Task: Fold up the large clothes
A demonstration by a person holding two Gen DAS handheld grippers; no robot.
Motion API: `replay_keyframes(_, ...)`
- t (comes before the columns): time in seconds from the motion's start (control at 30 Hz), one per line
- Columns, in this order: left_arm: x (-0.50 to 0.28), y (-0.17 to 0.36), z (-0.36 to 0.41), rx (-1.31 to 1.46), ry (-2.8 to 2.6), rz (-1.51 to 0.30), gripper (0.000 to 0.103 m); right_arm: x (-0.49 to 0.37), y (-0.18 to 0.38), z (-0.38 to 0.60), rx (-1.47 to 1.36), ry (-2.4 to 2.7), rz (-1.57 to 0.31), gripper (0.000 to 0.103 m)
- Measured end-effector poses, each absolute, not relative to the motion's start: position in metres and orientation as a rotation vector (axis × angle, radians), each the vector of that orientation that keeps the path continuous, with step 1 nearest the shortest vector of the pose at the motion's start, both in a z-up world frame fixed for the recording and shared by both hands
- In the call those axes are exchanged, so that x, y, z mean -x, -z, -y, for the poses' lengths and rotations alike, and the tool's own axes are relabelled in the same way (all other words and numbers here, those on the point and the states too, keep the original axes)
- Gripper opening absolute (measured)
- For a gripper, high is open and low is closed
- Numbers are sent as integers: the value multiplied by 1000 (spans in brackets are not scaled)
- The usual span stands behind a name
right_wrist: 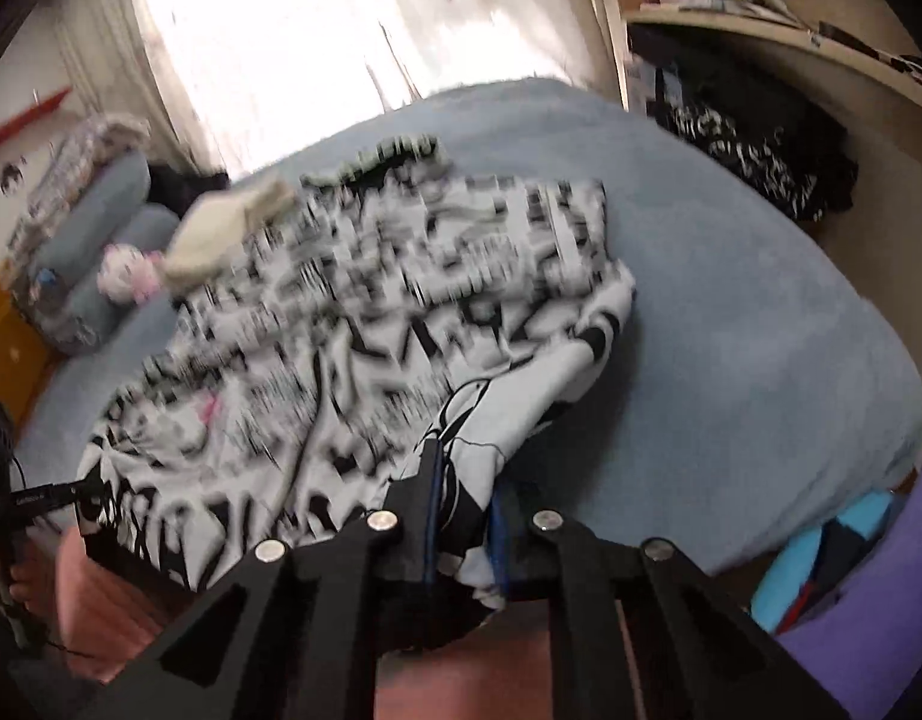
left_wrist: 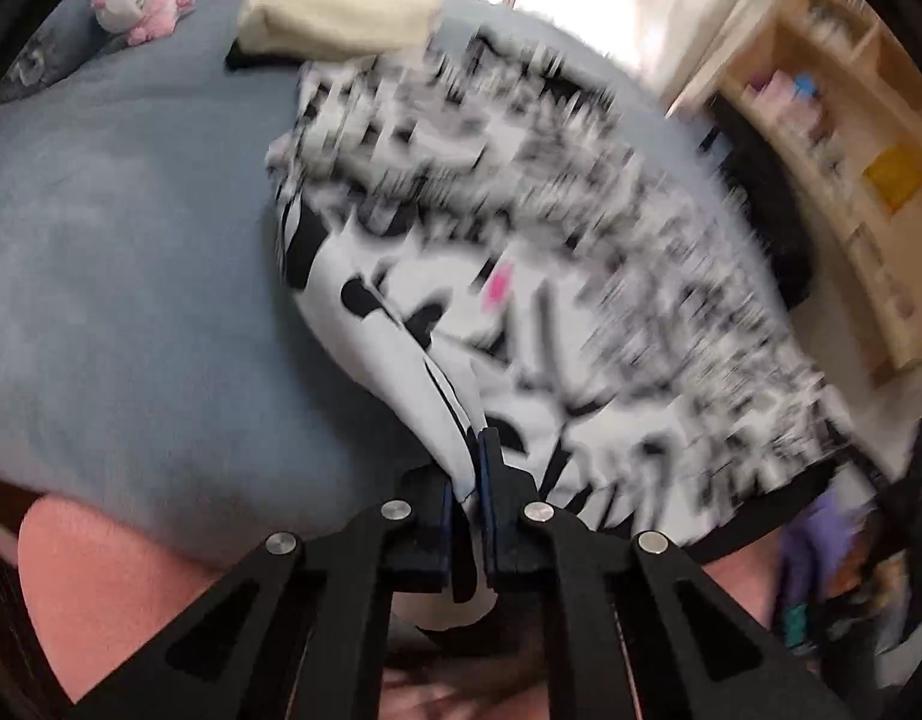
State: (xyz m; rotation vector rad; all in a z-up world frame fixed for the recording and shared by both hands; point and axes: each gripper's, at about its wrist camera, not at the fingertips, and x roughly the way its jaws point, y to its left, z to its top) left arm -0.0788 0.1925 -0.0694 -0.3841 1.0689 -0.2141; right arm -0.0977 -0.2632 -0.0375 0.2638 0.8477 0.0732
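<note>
Garment (left_wrist: 461,228) — cream cloth (left_wrist: 335,12) beside

a bed (right_wrist: 731,312) covered in a soft blue-grey blanket fills most of the room. behind it a window (right_wrist: 269,36) glows very bright through pale curtains, washing out that wall. at the head end lie blue-grey pillows (right_wrist: 95,222) with a pink and white plush cat (left_wrist: 138,0) beside them, and a cream cushion (left_wrist: 335,15) rests on the blanket. along one side stands a light wooden shelf unit (left_wrist: 845,138) holding small coloured boxes, blurred here. a curved pale desk (right_wrist: 809,66) sits near the bed with dark printed cloth (right_wrist: 761,162) heaped beneath it.
</note>
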Motion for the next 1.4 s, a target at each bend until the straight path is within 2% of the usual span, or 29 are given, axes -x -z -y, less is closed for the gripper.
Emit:
replay_keyframes(0.13,56,28,-207,533,255,-951,5,71,9,271,-344,-86,-759,12)
replay_keyframes(0.37,-16,-3,-234,681,206,-822,5,-17,-19,302,-521,-67,-673,12)
replay_keyframes(0.53,-96,3,-247,721,146,-797,5,-96,-15,312,-555,-43,-675,12)
replay_keyframes(0.7,-177,35,-244,720,94,-842,7,-170,10,303,-536,-7,-735,14)
replay_keyframes(0.73,-189,42,-243,715,82,-862,11,-187,19,300,-523,-3,-760,16)
replay_keyframes(0.8,-220,62,-246,730,66,-913,27,-212,38,299,-518,4,-811,20)
replay_keyframes(0.87,-236,76,-251,740,32,-932,56,-229,59,300,-556,-16,-859,31)
replay_keyframes(0.93,-246,86,-257,741,-1,-936,64,-235,75,304,-572,-17,-879,35)
replay_keyframes(1.07,-258,98,-255,616,-12,-973,65,-238,91,307,-531,-17,-899,40)
replay_keyframes(1.4,-282,140,-204,154,100,-1129,65,-265,132,309,-287,-88,-1062,41)
